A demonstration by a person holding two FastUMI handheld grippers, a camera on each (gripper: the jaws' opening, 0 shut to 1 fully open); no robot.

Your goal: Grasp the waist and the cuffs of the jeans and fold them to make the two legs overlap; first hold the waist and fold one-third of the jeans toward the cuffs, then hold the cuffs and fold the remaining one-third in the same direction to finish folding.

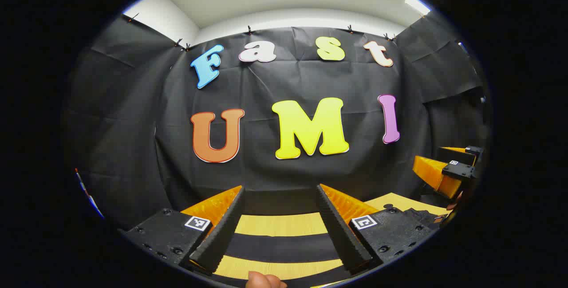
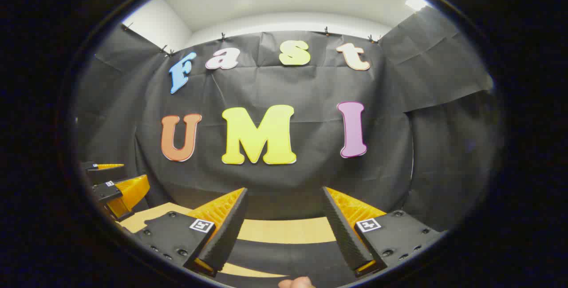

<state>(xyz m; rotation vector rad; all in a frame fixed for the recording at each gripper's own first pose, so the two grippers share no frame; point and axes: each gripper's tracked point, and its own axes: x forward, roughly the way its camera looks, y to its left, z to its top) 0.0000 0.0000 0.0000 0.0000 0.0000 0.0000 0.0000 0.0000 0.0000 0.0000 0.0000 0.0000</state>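
Both hand-held grippers, left (image 1: pixel 280 230) and right (image 2: pixel 284 234), gape; jeans unidentifiable.

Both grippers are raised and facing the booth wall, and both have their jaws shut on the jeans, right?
Not quite. Both grippers face the wall over the table, but neither holds anything. In the left gripper view the left gripper has its jaws open with nothing between them; in the right gripper view the right gripper is open too.
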